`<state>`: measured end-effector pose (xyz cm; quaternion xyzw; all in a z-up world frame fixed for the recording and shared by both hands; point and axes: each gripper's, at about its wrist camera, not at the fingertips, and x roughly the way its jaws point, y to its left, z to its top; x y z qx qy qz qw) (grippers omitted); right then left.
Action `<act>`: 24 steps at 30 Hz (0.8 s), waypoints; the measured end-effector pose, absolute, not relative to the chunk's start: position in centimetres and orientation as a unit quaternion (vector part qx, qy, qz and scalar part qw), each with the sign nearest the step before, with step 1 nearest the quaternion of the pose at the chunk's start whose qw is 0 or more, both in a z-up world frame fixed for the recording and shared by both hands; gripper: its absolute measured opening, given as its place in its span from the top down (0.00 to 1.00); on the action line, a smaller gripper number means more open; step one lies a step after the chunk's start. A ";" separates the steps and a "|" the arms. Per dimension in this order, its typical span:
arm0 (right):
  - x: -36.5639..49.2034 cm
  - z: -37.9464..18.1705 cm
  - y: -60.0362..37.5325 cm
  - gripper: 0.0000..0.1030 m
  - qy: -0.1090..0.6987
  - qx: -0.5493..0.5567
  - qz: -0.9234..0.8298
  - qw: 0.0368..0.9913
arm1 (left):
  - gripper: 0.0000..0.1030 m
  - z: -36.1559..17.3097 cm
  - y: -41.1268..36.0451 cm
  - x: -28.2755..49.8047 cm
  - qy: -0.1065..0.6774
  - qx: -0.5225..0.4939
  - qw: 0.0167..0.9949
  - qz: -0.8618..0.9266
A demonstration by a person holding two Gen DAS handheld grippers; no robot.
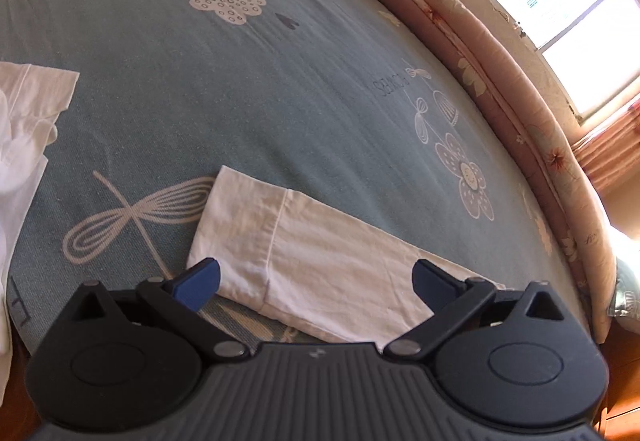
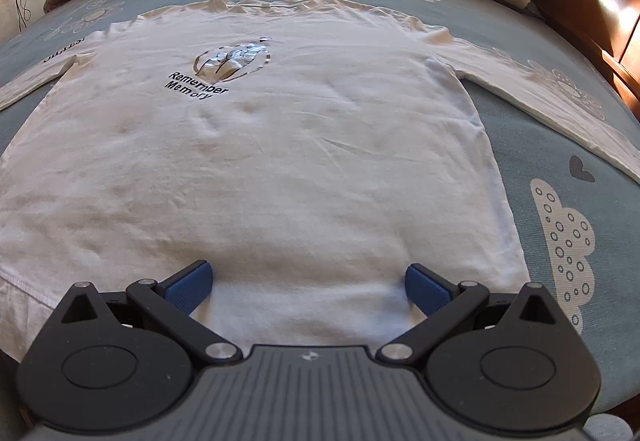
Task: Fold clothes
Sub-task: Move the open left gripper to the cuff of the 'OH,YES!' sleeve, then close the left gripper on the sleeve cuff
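White shirt (image 2: 280, 145) with black lettering and a silver emblem, teal bedspread (image 1: 240, 89) patterned with white flowers, dragonflies, clouds, pink floral quilt (image 1: 472, 53), blue gripper pads (image 2: 188, 287)

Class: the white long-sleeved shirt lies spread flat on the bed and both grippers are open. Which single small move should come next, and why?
Probably lower the left gripper and close its fingers on the sleeve. That sleeve lies flat, directly between the open fingers, and the shirt body is already spread flat.
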<state>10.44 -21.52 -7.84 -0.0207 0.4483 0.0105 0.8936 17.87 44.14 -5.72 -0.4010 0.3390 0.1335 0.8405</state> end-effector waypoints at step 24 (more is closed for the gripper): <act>10.2 -7.8 -21.4 0.00 0.437 -0.017 0.002 0.899 | 0.41 -13.0 42.8 15.7 0.214 -0.591 0.757 0.179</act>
